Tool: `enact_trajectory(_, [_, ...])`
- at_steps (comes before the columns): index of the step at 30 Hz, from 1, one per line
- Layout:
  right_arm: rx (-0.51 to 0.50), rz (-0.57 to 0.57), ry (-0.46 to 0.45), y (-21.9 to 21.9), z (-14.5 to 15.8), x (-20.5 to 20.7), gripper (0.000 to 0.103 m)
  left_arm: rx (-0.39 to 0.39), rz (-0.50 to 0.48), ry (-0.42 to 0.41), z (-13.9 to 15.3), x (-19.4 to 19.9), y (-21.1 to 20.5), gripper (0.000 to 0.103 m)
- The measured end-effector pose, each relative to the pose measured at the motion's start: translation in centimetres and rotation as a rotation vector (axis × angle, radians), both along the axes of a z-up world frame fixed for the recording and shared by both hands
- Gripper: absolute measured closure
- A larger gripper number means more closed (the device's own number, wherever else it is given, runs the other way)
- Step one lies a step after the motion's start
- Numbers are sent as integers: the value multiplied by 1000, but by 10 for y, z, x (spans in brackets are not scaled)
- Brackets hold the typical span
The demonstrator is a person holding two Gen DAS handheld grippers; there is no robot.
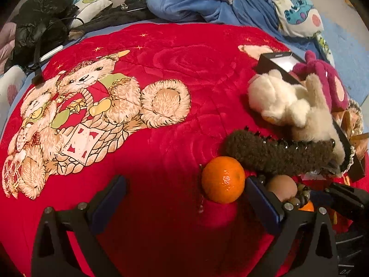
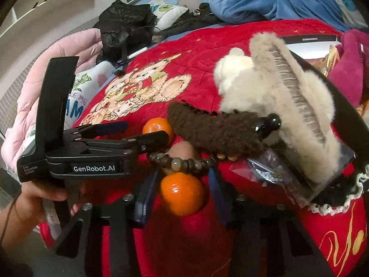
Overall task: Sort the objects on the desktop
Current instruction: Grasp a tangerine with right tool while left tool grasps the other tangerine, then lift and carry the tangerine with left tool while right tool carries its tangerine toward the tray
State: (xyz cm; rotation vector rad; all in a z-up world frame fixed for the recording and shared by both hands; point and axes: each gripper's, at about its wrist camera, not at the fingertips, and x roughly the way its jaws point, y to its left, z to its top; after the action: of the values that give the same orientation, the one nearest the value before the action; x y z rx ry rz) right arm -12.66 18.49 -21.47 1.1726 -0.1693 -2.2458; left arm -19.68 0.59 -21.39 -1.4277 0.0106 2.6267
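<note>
The right tongs point(image 2: 182, 198) stand released, straddling the near tangerine point(image 2: 182, 194) on the red bed quilt point(image 2: 230, 37). The left tongs point(image 1: 184, 196) stand released; the far tangerine point(image 1: 223, 180) lies beside their right finger.

Two mandarins: one point(image 1: 223, 180) on red blanket, just beside brown fuzzy hair claw point(image 1: 276, 153); other point(image 2: 182, 193) nearer, btwn blue pads. Bead bracelet point(image 2: 182, 163) draped over egg point(image 2: 184, 150). Cream plush point(image 1: 288, 106) behind, on its side.
</note>
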Motion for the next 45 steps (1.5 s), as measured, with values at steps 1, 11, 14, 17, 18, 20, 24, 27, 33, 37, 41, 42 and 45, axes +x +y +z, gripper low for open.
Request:
enact_trajectory(1, [3,5,-2,0,0,1,66,-8,-2,0,0,0,1,6])
enact_trajectory(11, [59,-6,9,-10,3,2,67,-102,15,13,5,6,3,71])
enact_trajectory(14, [78,-4,13,-13,5,3,67,-46,29,-12,8,4,-7,73])
enact_trajectory(17, [86,-6,12,-14,7,5,67,-63,24,-11,10,5,-4,73])
enact_trajectory(18, [94,-3,15,-15,9,6,67,-61,27,-13,11,6,-4,73])
enact_trajectory(20, [106,2,25,-16,11,8,67,-46,34,-19,14,9,-6,73])
enact_trajectory(24, [106,8,42,-18,21,9,68,-33,37,-14,21,17,-6,73])
enact_trajectory(27, [111,15,66,-19,31,11,68,-39,34,7,33,22,-5,73])
enact_trajectory(33, [102,5,108,-11,52,13,68,-23,31,42,57,24,4,73])
enact_trajectory(37, [100,-16,126,1,61,18,68,-14,8,58,69,28,21,73])
enact_trajectory(41, [98,-52,138,24,69,23,68,5,-23,70,76,34,44,73])
enact_trajectory(42, [96,-61,140,31,71,24,68,6,-35,70,77,36,54,73])
enact_trajectory(45, [89,-101,147,55,76,27,68,2,-74,70,79,40,80,73])
